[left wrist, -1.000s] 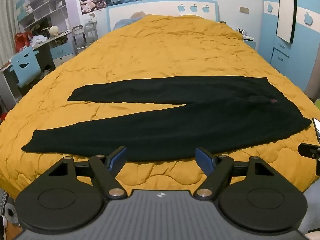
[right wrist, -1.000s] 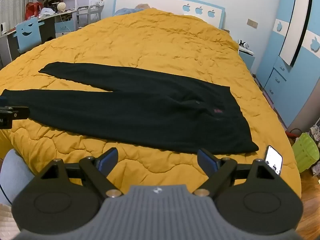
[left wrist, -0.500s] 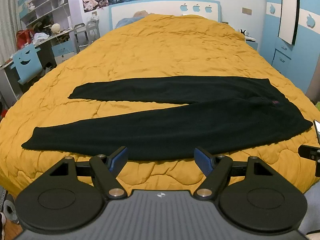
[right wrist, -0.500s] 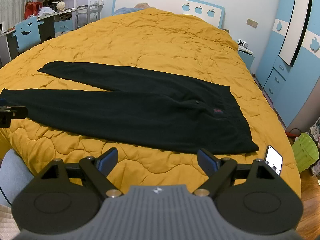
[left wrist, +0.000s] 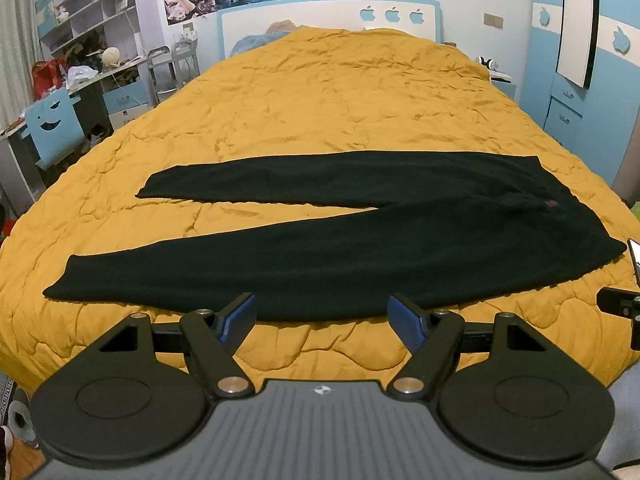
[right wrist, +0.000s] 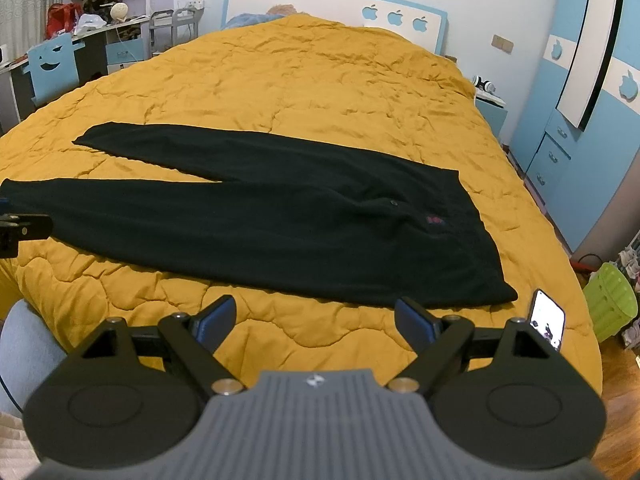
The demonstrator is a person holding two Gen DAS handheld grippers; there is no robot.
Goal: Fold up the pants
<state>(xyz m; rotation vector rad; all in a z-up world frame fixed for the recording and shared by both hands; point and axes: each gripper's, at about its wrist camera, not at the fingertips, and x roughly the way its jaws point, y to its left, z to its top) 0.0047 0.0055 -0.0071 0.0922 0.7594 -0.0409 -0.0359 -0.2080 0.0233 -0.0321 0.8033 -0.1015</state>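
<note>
- Black pants (left wrist: 344,252) lie flat and unfolded across the near part of the orange quilt (left wrist: 332,96), on the bed.
- Waistband is at the right, legs run left. The legs split in a narrow V, with a wedge of quilt showing between them.
- Far leg cuff ends short of the left edge of the bed. Near leg cuff reaches further left, close to the quilt's edge.
- A small red tag (right wrist: 434,221) and a dark button (right wrist: 393,203) show near the waist in the right wrist view.
- Left gripper (left wrist: 323,317): jaws spread wide, nothing between them. It hovers over the near quilt edge, blue pads just short of the near leg's hem line, no contact visible.
- Right gripper (right wrist: 314,321): jaws also spread wide, holding nothing. It hovers over the quilt just in front of the waist end of the pants, not touching fabric.
- Each gripper's edge pokes into the other's view at the frame border.
- A phone (right wrist: 547,325) with its screen lit sits at the near right corner of the bed, just beside the waistband corner, apart from it.
- White headboard (left wrist: 328,20) with blue apple cutouts is at the far end.
- A blue chair (left wrist: 54,120) and a cluttered desk are at the left; a blue wardrobe (right wrist: 580,168) is at the right, with a green basket (right wrist: 610,300) on the floor by it.
</note>
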